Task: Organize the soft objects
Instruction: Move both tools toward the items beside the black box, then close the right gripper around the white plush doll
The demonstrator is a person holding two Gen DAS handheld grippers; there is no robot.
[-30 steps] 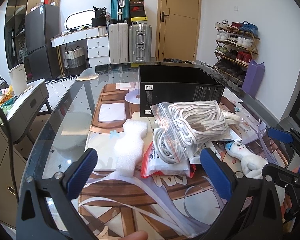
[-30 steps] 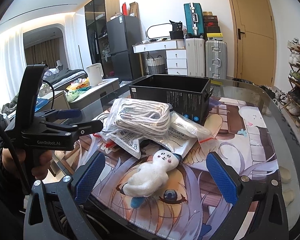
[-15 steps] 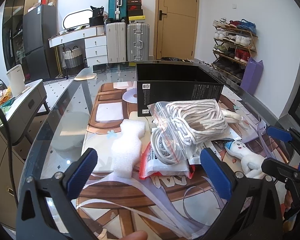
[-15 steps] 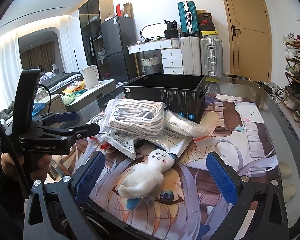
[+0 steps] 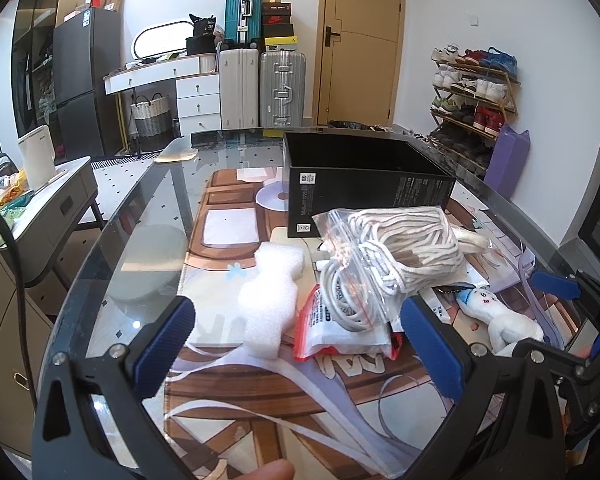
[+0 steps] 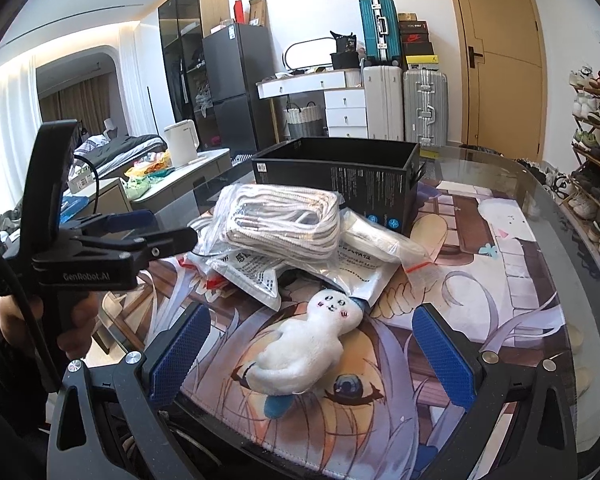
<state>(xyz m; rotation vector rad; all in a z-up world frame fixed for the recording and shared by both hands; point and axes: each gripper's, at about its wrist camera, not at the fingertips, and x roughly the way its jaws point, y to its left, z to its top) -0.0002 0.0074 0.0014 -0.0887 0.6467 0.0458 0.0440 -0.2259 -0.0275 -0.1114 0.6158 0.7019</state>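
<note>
A white plush toy (image 6: 305,349) lies on the printed mat, just ahead of and between the open fingers of my right gripper (image 6: 310,358); the same plush toy (image 5: 500,316) shows at right in the left wrist view. A clear bag of white rope (image 5: 400,250) tops a pile of packets, also seen as the rope bag (image 6: 284,222). A white foam block (image 5: 270,300) lies left of the pile. An open black box (image 5: 364,174) stands behind; the box (image 6: 340,172) looks empty. My left gripper (image 5: 300,354) is open above the mat, short of the foam and packets.
The printed mat (image 6: 500,264) covers a glass table (image 5: 140,216). A red-edged packet (image 5: 340,336) lies under the rope bag. The left gripper's body (image 6: 100,252), held by a hand (image 6: 76,332), sits left of the pile. Suitcases, a shoe rack and drawers stand beyond.
Both views have shifted slightly, with the pile and plush toy a little nearer to the grippers. Both grippers stay open; nothing has been taken hold of.
</note>
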